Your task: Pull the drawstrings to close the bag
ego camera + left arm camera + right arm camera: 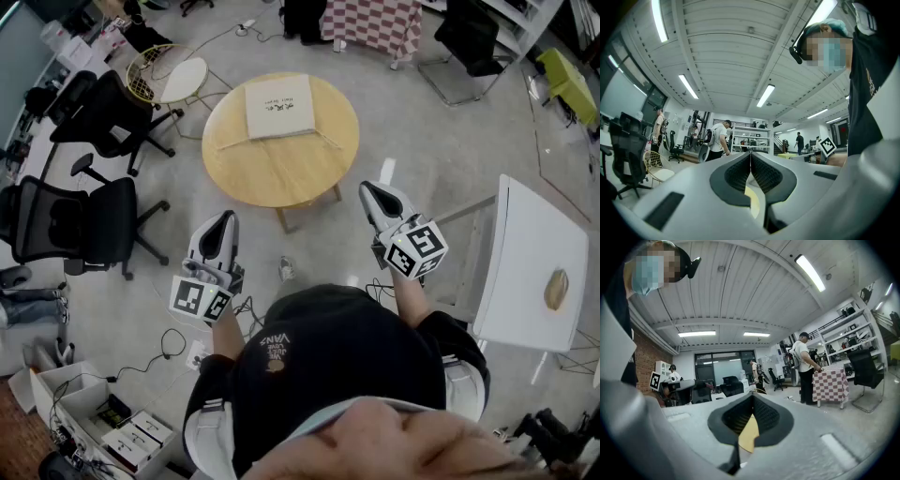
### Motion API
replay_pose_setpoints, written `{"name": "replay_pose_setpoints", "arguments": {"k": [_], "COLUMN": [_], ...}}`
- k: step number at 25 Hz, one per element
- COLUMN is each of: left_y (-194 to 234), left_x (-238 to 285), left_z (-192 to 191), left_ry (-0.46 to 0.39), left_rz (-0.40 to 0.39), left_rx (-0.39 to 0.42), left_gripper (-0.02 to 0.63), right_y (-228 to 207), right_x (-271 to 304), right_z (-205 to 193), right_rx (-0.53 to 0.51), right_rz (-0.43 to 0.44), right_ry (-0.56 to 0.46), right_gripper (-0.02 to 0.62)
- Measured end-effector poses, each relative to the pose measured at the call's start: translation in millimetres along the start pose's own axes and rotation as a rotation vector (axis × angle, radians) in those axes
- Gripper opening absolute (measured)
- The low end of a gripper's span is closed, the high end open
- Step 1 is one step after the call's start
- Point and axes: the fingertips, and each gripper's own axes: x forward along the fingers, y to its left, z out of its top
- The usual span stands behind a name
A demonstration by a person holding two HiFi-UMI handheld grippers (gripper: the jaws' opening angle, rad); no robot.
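Black tee point(337, 361), small pale print point(275, 349) on chest, white sleeves point(208, 427). Black camera point(797, 49) strapped at the head. Left gripper point(225, 220) and right gripper point(367, 190): pale grey moulded shells tapering to a point, black surround with ribbed black pads point(736, 173) on the inner faces. Left shell has dark rectangular insets point(665, 211). White cube with black square markers on each: left cube point(200, 300), right cube point(415, 248).
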Motion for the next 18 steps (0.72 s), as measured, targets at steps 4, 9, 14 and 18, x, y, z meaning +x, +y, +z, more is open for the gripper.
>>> {"name": "replay_pose_setpoints", "arguments": {"k": [4, 9, 14, 18], "left_y": [-15.7, -45.5, -54.1, -47.5], "left_x": [-3.3, 4.5, 10.6, 10.8], "left_z": [5.5, 4.5, -0.1, 5.9], "left_ry": [-0.031, 0.071, 0.167, 0.048], "left_rz": [-0.090, -0.216, -0.133, -0.162], "left_rx": [-0.008, 0.234, 0.266, 0.117], "left_gripper": [0.005, 0.005, 0.005, 0.005], "right_y": [1.3, -3.7, -0.6, -0.5], "right_x": [-5.8, -14.6, -19.2, -11.2], "right_z": [-3.3, -3.9, -1.3, -2.3], "right_rx": [0.007, 0.014, 0.069, 0.104], "right_rz": [0.002, 0.012, 0.087, 0.095], "right_ry": [0.004, 0.009, -0.021, -0.038], "right_gripper": [-0.003, -0.003, -0.002, -0.002]}}
